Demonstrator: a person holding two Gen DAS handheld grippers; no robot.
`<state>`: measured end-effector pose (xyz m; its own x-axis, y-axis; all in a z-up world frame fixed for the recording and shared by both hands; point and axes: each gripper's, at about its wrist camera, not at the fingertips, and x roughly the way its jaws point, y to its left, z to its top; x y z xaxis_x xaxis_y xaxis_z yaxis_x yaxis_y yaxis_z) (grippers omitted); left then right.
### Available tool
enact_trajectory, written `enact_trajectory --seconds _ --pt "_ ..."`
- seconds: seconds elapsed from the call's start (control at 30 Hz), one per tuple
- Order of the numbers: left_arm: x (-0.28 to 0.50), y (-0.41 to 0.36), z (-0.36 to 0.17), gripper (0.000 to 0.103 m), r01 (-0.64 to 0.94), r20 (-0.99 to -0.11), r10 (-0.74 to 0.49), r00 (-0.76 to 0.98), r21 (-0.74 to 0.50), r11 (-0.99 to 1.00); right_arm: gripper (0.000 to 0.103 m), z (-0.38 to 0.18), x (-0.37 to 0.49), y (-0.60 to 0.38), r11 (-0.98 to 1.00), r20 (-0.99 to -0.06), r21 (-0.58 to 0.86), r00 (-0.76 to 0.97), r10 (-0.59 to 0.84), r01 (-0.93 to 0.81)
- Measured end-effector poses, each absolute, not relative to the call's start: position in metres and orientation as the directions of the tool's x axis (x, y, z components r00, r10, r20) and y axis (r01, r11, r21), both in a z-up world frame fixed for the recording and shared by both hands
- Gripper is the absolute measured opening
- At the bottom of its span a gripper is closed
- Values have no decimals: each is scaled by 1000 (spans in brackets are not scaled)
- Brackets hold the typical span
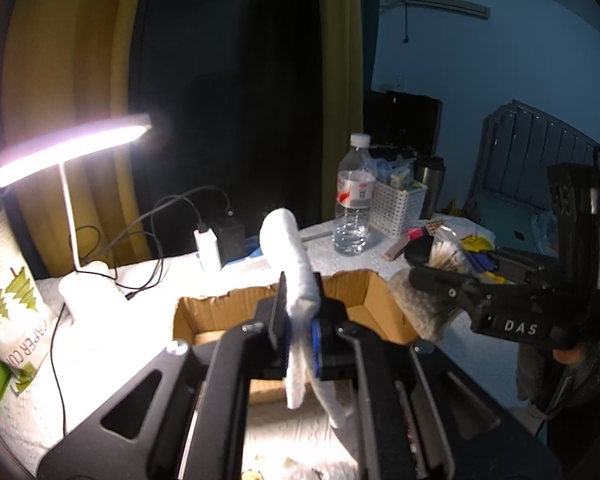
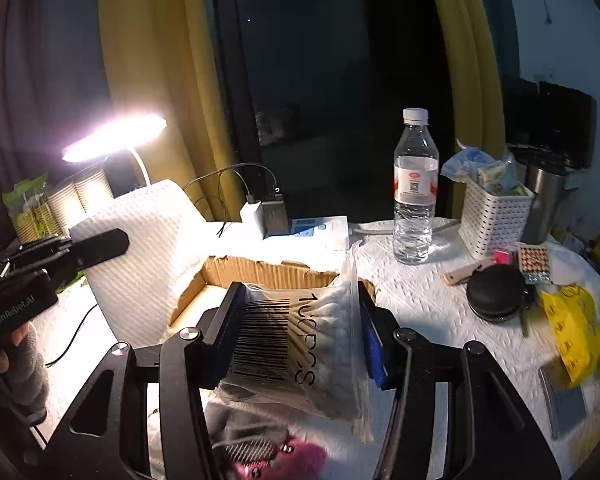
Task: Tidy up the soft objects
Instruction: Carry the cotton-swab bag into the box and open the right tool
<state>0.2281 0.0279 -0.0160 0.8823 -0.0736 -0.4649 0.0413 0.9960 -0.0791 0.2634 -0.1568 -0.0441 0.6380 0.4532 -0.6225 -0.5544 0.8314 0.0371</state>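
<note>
My left gripper is shut on a folded white paper towel, held above an open cardboard box. The towel also shows in the right wrist view, at the box's left side. My right gripper is shut on a clear bag of cotton swabs, held over the near edge of the box. In the left wrist view the right gripper sits at the box's right. A pink and grey soft item lies below the right gripper.
A lit desk lamp stands at the left with cables. A water bottle, a white basket, a steel mug, a black round case and a yellow packet sit on the towel-covered table at the right.
</note>
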Motion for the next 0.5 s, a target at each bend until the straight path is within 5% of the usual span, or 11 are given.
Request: enact_trajectory --seconds 0.5 --pt "286 26 -72 14 32 -559 -99 823 -128 991 57 -84 314 -141 825 -673 89 577 463 -558"
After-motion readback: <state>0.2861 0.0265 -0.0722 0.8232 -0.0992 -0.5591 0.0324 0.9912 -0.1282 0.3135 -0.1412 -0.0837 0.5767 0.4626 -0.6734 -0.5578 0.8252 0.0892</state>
